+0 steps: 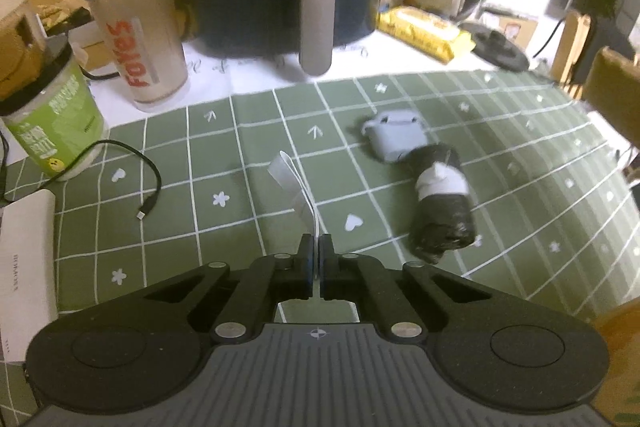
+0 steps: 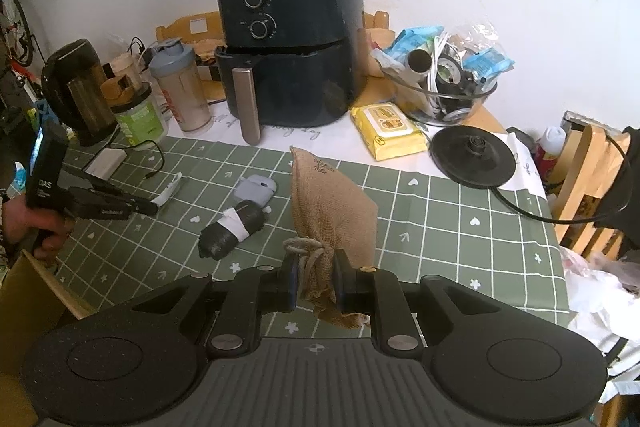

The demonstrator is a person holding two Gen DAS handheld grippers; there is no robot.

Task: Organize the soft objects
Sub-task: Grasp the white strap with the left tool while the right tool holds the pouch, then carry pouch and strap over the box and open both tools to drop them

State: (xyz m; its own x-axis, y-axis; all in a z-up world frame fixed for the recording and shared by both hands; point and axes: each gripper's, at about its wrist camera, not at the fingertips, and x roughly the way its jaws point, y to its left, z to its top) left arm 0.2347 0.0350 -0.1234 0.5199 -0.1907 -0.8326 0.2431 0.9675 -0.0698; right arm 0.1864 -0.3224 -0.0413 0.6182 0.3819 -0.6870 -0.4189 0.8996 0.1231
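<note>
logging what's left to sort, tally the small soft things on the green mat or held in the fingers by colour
white: 1, the strap pinched in the left gripper
grey: 1, the silicone earbud case on the mat
black: 1, the roll with a white band
tan: 1, the burlap pouch in the right gripper
total: 4

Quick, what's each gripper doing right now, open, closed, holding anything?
Left gripper: closed on the thin white strap, lifted off the green mat.
Right gripper: closed on the burlap pouch.
</note>
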